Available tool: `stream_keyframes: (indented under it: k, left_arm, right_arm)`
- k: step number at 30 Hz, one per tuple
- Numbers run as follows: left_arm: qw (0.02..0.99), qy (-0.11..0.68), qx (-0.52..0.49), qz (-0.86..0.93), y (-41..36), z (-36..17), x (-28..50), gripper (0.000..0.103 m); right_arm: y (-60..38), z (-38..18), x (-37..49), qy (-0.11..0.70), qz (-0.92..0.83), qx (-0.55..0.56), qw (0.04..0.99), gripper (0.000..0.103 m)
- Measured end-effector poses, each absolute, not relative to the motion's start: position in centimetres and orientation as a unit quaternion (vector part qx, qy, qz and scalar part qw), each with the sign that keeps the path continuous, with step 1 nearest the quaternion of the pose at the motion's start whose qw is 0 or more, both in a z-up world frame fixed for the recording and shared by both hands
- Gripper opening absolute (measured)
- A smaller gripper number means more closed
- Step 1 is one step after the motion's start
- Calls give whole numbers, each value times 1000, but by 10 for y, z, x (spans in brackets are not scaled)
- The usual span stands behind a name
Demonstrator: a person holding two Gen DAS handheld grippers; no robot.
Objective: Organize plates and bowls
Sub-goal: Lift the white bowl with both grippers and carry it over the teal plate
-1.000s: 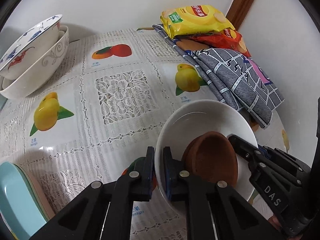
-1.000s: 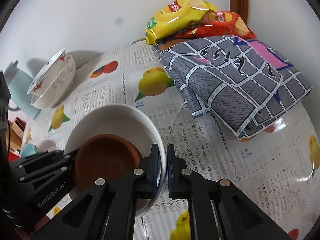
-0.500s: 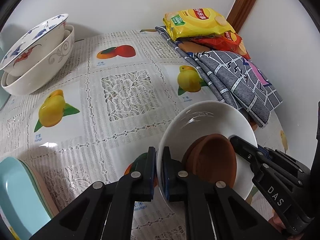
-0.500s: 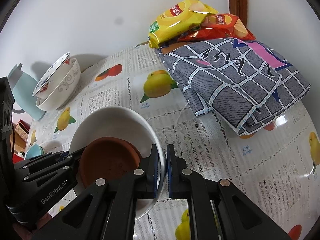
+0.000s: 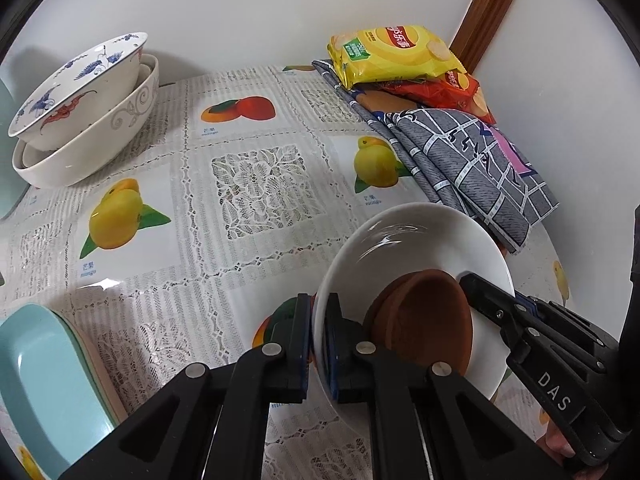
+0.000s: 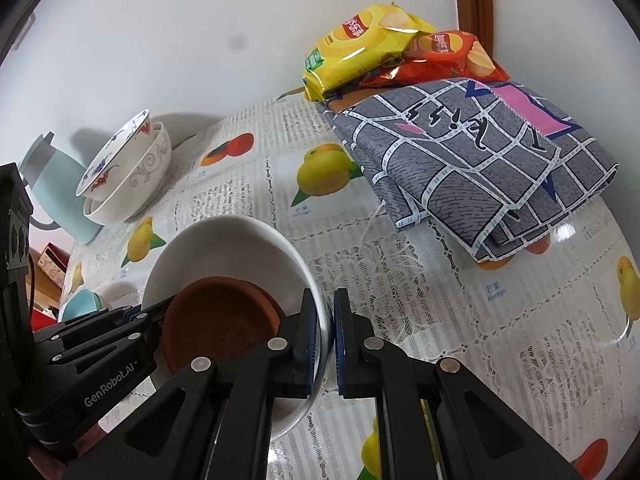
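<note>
Compared with a second back, pretty much nothing has been moved: both grippers are kept clamped on the same dish, and only the view has drifted a touch, so the stacked bowls are seen slightly further in.

Biggest thing first: the table is covered by a lacy plastic tablecloth [image 5: 256, 184] printed with mangoes and other fruit, spread out ahead of both sets of fingers. Ahead and to the right of the fingers, a folded grey checked cloth [image 6: 476, 168] is laid on it, with a yellow crisp bag [image 5: 394, 56] and a red crisp bag [image 6: 452, 54] piled at its far end by the wall.

Far ahead and left of the left fingers, a painted white porcelain bowl [image 5: 80, 88] is nested, tilted, inside a larger cream bowl with grey scrollwork [image 5: 96, 144]. A pale blue jug [image 6: 56, 196] is seen just beyond them in the right view, and a pale blue rectangular dish [image 5: 36, 376] sits close beside the left fingers, on their left.

The shallow white ceramic bowl [image 5: 416, 244] is held just off the cloth, slightly tilted. Its left rim is pinched by the left gripper [image 5: 319, 340] and its right rim by the right gripper [image 6: 327, 340], one finger inside and one outside each time. A small round terracotta saucer [image 6: 220, 328] is resting inside it, right between the two grippers.
</note>
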State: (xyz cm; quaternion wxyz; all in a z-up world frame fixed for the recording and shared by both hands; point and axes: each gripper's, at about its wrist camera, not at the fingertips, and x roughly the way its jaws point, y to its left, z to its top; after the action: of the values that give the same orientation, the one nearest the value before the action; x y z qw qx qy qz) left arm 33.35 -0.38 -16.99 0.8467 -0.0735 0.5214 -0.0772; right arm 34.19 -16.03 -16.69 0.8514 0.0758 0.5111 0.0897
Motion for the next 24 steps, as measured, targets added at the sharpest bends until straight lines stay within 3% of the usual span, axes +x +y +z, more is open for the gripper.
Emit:
stream_keyframes:
  k: [24]
  left_arm:
    - [860, 497, -88, -83, 10, -133, 305, 7]
  right_arm:
    - [-151, -126, 316, 487, 94, 67, 866, 8]
